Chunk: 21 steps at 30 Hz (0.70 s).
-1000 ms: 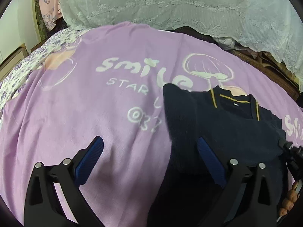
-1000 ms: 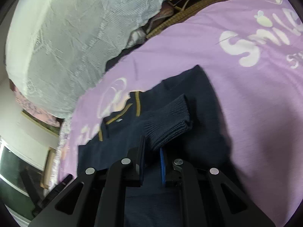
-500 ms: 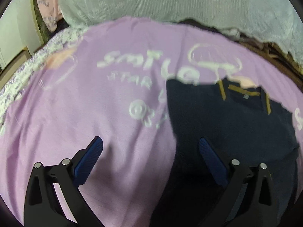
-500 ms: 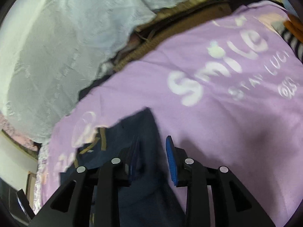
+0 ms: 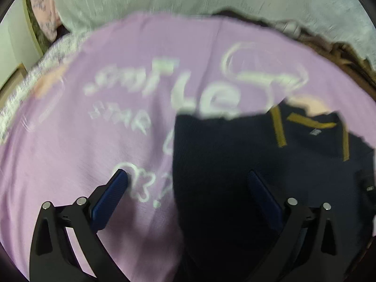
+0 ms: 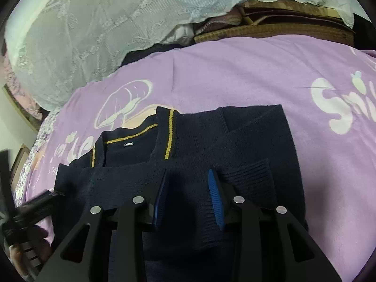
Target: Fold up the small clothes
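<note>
Looking down the right gripper (image 6: 189,195), I see its fingers partly apart, having just been opening, with the navy sweater (image 6: 211,141) lying beneath and between them; the pads do not press on the knit. The ribbed cuff (image 6: 249,178) of a folded-over sleeve lies just beside the right-hand finger. The sweater lies flat on the purple blanket (image 6: 235,75), its yellow-trimmed collar (image 6: 170,136) toward the far side, near the mushroom print (image 6: 124,103). On my other camera, blurred by motion, the left gripper (image 5: 188,176) stands wide with nothing held: one blue finger (image 5: 110,197) over bare blanket, the other over the sweater's near edge. A white lace cover (image 6: 94,23) lies beyond the blanket.
</note>
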Available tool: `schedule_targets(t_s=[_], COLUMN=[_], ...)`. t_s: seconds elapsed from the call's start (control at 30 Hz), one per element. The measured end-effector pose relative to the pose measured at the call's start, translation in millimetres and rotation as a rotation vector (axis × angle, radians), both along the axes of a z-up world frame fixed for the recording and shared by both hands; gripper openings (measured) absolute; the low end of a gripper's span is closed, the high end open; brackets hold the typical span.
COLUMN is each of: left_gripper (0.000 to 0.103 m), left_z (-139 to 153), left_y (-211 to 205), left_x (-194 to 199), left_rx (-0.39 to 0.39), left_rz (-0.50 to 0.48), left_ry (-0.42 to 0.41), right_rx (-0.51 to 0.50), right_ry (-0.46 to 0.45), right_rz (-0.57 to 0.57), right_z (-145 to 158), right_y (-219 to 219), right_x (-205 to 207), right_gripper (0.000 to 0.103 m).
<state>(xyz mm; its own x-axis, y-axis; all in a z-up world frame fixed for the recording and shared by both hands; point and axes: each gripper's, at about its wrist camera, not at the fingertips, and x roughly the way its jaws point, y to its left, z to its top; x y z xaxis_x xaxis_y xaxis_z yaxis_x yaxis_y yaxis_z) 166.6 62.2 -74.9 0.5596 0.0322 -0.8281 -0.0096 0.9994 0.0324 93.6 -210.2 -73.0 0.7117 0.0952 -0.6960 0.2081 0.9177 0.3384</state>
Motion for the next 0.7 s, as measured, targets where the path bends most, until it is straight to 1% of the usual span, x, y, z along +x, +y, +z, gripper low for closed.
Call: schedule_targets(t_s=[0.03, 0.13, 0.2, 0.27, 0.33, 0.37, 0.47, 0.53, 0.63, 0.67, 0.7], left_gripper=[0.099, 0.099, 0.099, 0.099, 0.099, 0.099, 0.099, 0.099, 0.099, 0.099, 0.099], left_z=[-1.4, -0.4, 2.0, 8.3, 14.8, 18.6, 22.6, 19.8, 8.9, 5.6, 4.1], left_y=[2.0, -0.3, 3.8, 8.7, 14.1, 16.7, 20.7, 23.3, 25.2, 25.6, 24.5], left_x=[-0.7, -0.9, -4.1, -14.9, -29.4, -40.6, -64.0, -76.2, -79.9, -78.9, -78.5], left_rx=[-0.015, 0.004, -0.016, -0.038, -0.06, -0.062, -0.054, -0.053, -0.039, -0.041, -0.035], left_rz=[0.005, -0.005, -0.003, -0.007, -0.022, -0.031, -0.046, -0.054, -0.053, -0.048, -0.049], left_ry=[-0.012, -0.017, -0.025, -0.047, -0.071, -0.084, -0.101, -0.09, -0.063, -0.053, -0.05], right_rx=[-0.004, -0.018, -0.024, -0.035, -0.075, -0.109, -0.164, -0.186, -0.21, -0.211, -0.213], right_ry=[-0.001, -0.01, -0.021, -0.048, -0.076, -0.102, -0.123, -0.113, -0.055, -0.004, 0.015], right_rz=[0.001, 0.01, 0.015, 0.007, 0.001, 0.01, 0.037, 0.05, 0.058, 0.061, 0.067], right_z=[-0.2, -1.5, -0.2, 5.2, 12.8, 20.2, 30.3, 30.9, 19.7, 9.7, 5.0], right_y=[0.5, 4.3, 5.8, 4.6, 8.9, 14.2, 25.1, 29.5, 33.9, 33.7, 33.7], right_x=[-1.3, 0.0, -1.3, -10.1, -20.1, -29.1, -43.7, -50.2, -57.0, -56.5, -57.2], right_gripper=[0.035, 0.039, 0.041, 0.041, 0.042, 0.042, 0.042, 0.042, 0.043, 0.043, 0.043])
